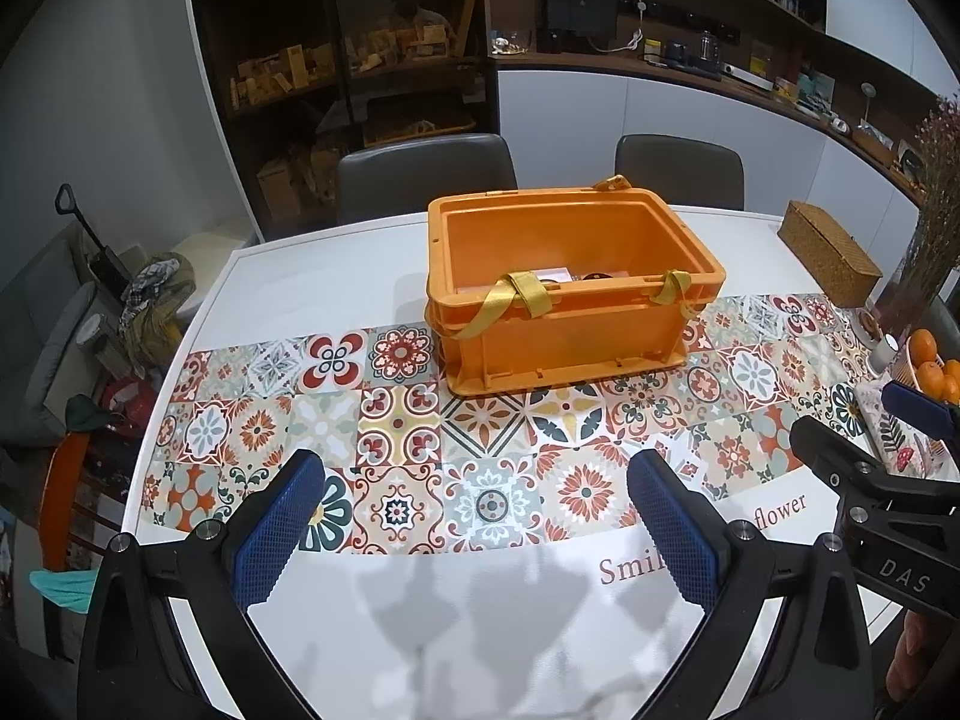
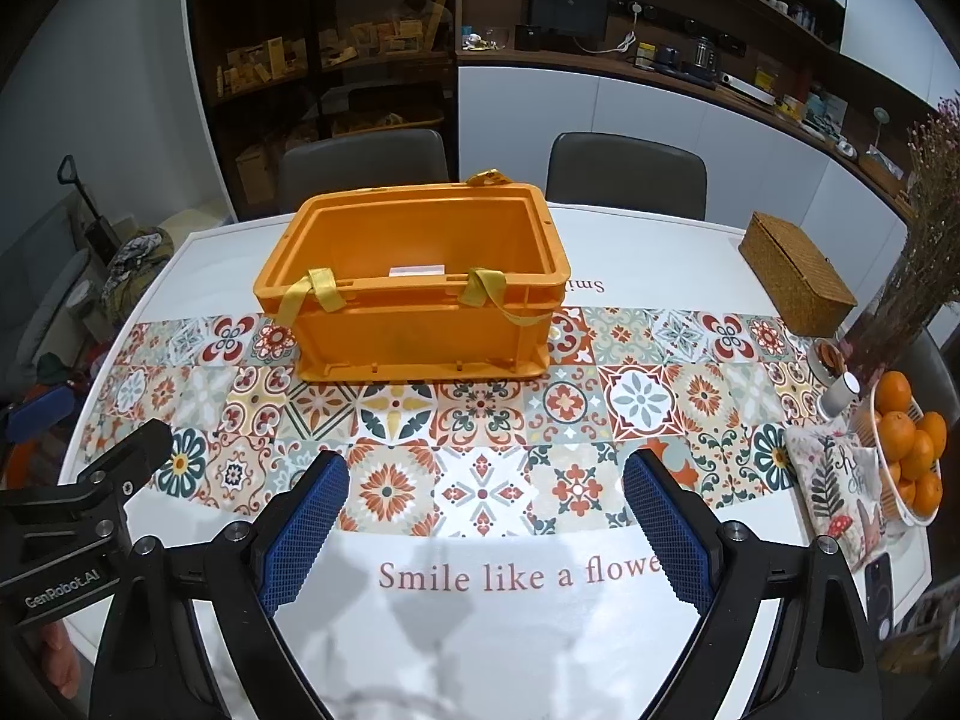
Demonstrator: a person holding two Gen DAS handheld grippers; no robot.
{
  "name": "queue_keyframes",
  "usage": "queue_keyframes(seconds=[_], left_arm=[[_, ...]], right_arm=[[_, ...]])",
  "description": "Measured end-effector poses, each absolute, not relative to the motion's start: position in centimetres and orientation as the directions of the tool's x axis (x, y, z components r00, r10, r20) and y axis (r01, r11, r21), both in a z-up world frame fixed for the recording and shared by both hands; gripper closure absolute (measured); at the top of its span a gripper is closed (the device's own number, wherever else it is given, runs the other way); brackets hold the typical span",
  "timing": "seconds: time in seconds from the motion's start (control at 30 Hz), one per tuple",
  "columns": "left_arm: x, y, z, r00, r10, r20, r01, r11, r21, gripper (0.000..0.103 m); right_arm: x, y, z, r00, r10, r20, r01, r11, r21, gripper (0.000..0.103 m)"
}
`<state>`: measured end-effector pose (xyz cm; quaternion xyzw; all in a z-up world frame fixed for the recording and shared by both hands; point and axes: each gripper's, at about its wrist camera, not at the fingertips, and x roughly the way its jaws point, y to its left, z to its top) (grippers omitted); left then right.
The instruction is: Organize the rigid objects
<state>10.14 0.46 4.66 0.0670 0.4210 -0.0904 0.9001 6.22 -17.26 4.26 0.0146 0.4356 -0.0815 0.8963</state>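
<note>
the cloth (image 2: 480,630) on the desk reads "smile like a flowe". the left gripper (image 2: 90,480) body reads "genrobot.ai". the right gripper (image 1: 870,438) body reads "das".

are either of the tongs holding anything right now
Nothing is held: the left tongs and right tongs are both open over the table.

The orange crate (image 1: 570,294) hides most of its contents behind its near wall: only a white slip and a dark edge peek out. The desk's printed lettering (image 1: 630,570) is cut by the left gripper's fingers (image 1: 678,534). Shelf items (image 2: 336,54) too small to identify
</note>
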Motion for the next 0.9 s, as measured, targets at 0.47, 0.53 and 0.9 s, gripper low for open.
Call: queue_keyframes(seconds=[0.47,0.53,0.9], left_arm=[[10.08,0.4,4.57,0.627,-0.106,-0.772,0.219,0.975,0.044,0.0],[10.1,0.39,4.54,0.625,-0.108,-0.774,0.22,0.975,0.042,0.0],[10.18,0.43,4.34,0.615,-0.116,-0.78,0.223,0.974,0.031,0.0]], right_arm=[[6.24,-17.15,4.54,0.613,-0.133,-0.779,0.15,0.987,-0.05,0.01],[6.23,-17.16,4.55,0.611,-0.132,-0.781,0.151,0.987,-0.048,0.01],[6.22,-17.28,4.65,0.61,-0.131,-0.781,0.151,0.987,-0.048,0.01]])
